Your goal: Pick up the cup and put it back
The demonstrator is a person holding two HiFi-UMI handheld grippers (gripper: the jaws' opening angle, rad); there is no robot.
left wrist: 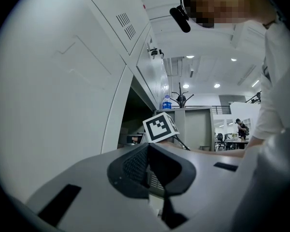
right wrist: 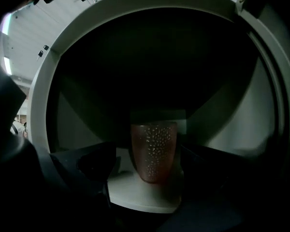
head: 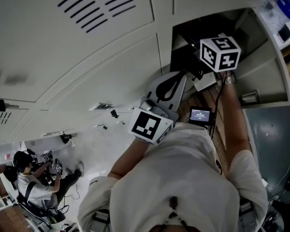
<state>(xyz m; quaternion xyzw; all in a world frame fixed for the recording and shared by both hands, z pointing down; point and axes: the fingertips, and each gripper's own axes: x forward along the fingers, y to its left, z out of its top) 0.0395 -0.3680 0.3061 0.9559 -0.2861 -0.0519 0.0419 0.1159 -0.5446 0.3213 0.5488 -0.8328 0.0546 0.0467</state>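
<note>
At the left, the left hand-held gripper (left wrist: 148,151) points level, jaws together with nothing between them. Further right, inside the open locker (right wrist: 43,105), the cup (right wrist: 153,151) stands upright on the pale shelf (right wrist: 135,195). The right hand-held gripper (right wrist: 150,166) has its jaws wide apart, one on each side of the cup and clear of it. The cup looks light and stiff, perhaps breakable. Its dotted wall should resist slipping, but it tapers downward, so a hold about mid-height seems safest. Gloom swallows the jaw edges and the cup's rim, and the head view hides the cup altogether.
</note>
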